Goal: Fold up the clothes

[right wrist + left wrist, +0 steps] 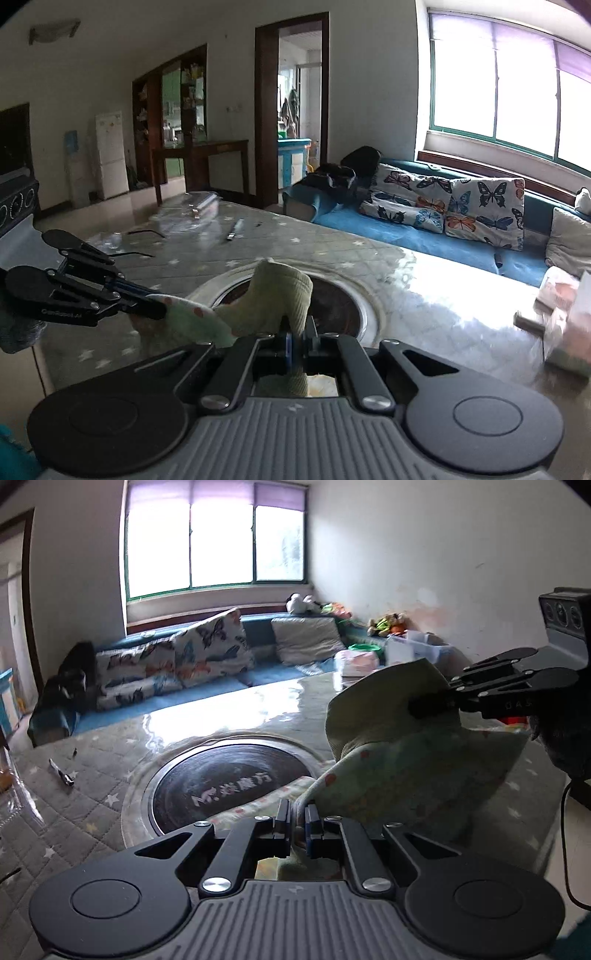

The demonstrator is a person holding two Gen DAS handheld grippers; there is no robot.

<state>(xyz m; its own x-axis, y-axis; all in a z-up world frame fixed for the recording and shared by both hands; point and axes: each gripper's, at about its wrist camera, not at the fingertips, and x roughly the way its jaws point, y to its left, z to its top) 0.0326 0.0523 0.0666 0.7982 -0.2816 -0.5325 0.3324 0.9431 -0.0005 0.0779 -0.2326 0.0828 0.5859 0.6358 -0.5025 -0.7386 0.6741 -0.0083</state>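
A small pale green garment (pixel 402 760) with orange dots and a ribbed cuff hangs in the air between my two grippers, above the table. My left gripper (pixel 298 808) is shut on its dotted edge. It also shows in the right wrist view (pixel 155 308), at the left. My right gripper (pixel 298 334) is shut on the ribbed green cuff (pixel 280 291). It also shows in the left wrist view (pixel 424 706), pinching the garment's upper part.
The table (pixel 92 805) has a grey star-patterned cover under clear film, with a round black hotplate (pixel 225 779) in the middle. A pen (pixel 61 773) and plastic packaging (pixel 199 206) lie on it. A folded pile (pixel 356 662) sits at the far end. A blue sofa with butterfly cushions (pixel 454 206) runs behind.
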